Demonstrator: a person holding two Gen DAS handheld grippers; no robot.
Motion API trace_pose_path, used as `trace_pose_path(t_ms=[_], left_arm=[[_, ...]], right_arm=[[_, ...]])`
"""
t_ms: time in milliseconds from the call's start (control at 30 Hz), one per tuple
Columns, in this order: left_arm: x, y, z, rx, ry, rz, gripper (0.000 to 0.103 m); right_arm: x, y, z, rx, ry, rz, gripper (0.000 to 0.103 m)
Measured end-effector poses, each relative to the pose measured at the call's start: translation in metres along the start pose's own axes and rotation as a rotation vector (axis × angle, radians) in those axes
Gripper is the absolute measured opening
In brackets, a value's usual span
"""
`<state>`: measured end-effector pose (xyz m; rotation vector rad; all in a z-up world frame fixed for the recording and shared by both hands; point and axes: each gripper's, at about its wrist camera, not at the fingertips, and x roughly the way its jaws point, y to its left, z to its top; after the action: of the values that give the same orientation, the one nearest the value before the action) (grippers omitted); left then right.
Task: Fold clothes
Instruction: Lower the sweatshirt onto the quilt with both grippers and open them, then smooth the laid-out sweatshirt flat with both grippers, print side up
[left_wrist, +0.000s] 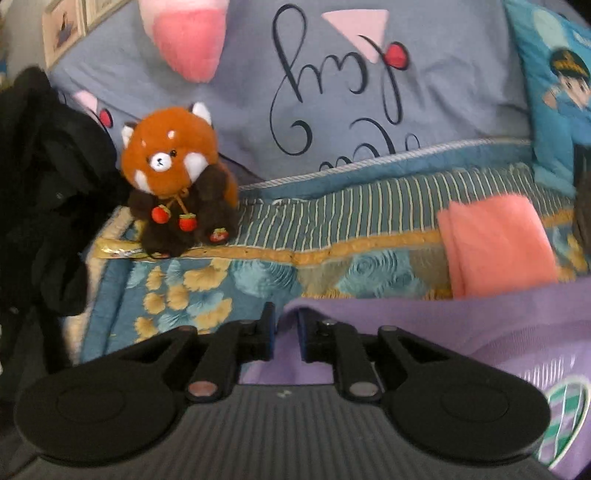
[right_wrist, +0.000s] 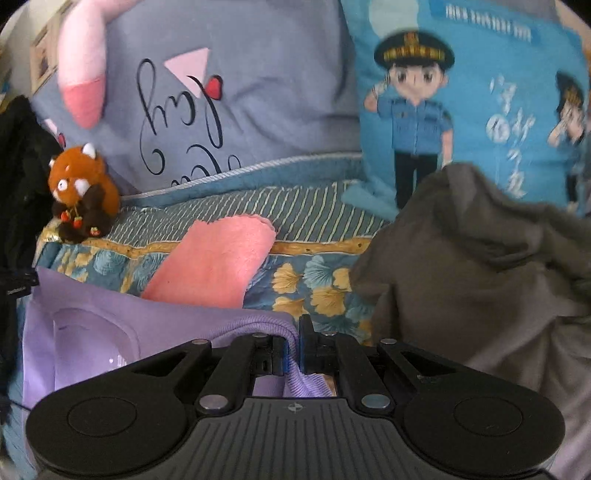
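Observation:
A lilac garment (left_wrist: 443, 325) lies on the floral bedspread, its printed front low at the right in the left wrist view. My left gripper (left_wrist: 286, 332) is shut on the garment's left corner, fabric bunched between the blue pads. In the right wrist view the same lilac garment (right_wrist: 110, 325) spreads to the left, and my right gripper (right_wrist: 293, 347) is shut on its ribbed edge, which hangs down between the fingers. A folded pink cloth (left_wrist: 495, 243) (right_wrist: 218, 262) rests just beyond the garment.
A red panda plush (left_wrist: 177, 181) (right_wrist: 81, 192) sits at the back left. A grey crumpled garment (right_wrist: 480, 277) is heaped on the right. Black clothing (left_wrist: 40, 184) hangs at the left. A lavender pillow (left_wrist: 332, 85) and a blue cartoon pillow (right_wrist: 461, 103) stand behind.

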<state>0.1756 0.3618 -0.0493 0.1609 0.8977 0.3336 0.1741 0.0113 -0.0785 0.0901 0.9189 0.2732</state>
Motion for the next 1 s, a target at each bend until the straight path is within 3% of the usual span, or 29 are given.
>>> trace_pose_path(t_ms=[133, 333, 400, 533, 633, 700, 800, 867, 1000], left_arm=[[0.027, -0.007, 0.000, 0.044, 0.008, 0.008, 0.015], [0.065, 0.009, 0.008, -0.096, 0.102, -0.041, 0.025], [0.070, 0.009, 0.012, -0.086, 0.105, -0.024, 0.025], [0.077, 0.009, 0.023, -0.066, 0.087, 0.057, 0.025], [0.080, 0.014, 0.028, -0.095, 0.091, 0.055, 0.025], [0.072, 0.011, 0.025, -0.058, 0.059, 0.044, 0.025], [0.051, -0.001, 0.014, 0.029, -0.007, -0.005, 0.025], [0.033, -0.011, 0.003, 0.081, -0.038, -0.065, 0.034], [-0.005, -0.027, -0.028, 0.144, -0.062, -0.204, 0.039]], right_arm=[[0.033, -0.013, 0.013, 0.064, 0.073, 0.022, 0.006], [0.062, -0.031, 0.024, 0.136, 0.151, 0.016, 0.015], [0.066, -0.032, 0.030, 0.132, 0.166, 0.006, 0.015], [0.076, -0.037, 0.042, 0.139, 0.208, -0.009, 0.026], [0.083, -0.038, 0.045, 0.139, 0.221, -0.017, 0.026], [0.083, -0.036, 0.044, 0.118, 0.219, -0.022, 0.026], [0.078, -0.038, 0.041, 0.115, 0.200, -0.011, 0.033], [0.070, -0.041, 0.038, 0.109, 0.183, -0.022, 0.047], [0.031, -0.045, 0.028, 0.069, 0.100, -0.047, 0.048]])
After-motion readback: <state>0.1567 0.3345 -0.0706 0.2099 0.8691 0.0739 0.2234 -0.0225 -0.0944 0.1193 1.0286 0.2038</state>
